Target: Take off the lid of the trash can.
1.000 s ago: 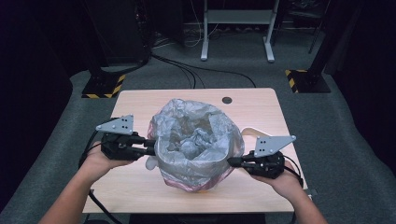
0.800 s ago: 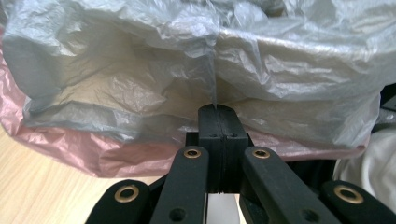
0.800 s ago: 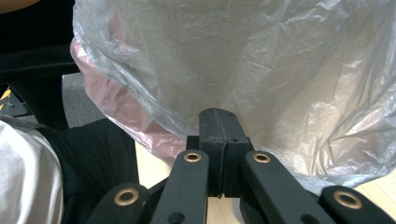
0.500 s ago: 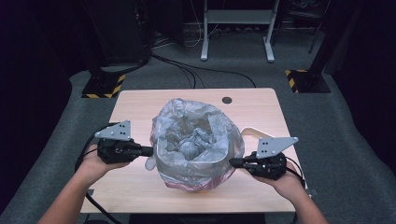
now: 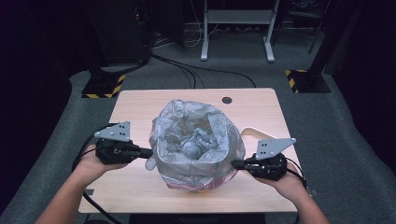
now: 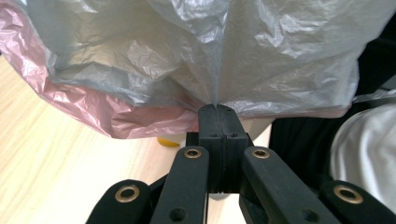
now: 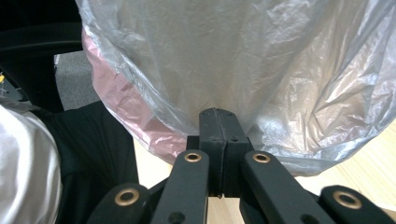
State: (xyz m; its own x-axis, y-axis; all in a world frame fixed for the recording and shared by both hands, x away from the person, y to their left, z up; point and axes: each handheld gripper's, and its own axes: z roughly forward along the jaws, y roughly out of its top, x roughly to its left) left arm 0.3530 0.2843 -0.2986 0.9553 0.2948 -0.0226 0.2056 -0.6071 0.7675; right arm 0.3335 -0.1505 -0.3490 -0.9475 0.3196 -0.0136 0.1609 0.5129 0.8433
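A crumpled translucent grey plastic bag (image 5: 196,140) stands open in the middle of the wooden table (image 5: 140,107), over a pink layer (image 5: 187,185) at its base. Crumpled grey material (image 5: 191,149) lies inside it. My left gripper (image 5: 150,152) is at the bag's left side, its jaws shut on a fold of the grey film (image 6: 217,108). At the bag's right side my right gripper (image 5: 233,164) is shut on the film too (image 7: 218,112). The pink layer (image 6: 140,116) (image 7: 135,112) hangs just under both pinch points.
A small yellow thing (image 6: 168,141) peeks out under the bag. A round cable hole (image 5: 227,100) sits at the table's far edge. A curved pale shape (image 5: 257,133) lies right of the bag. Cables and stand feet (image 5: 236,51) lie on the floor beyond.
The left gripper has shifted slightly toward the near edge while staying at the bag's left rim. The right gripper and the bag have kept still.
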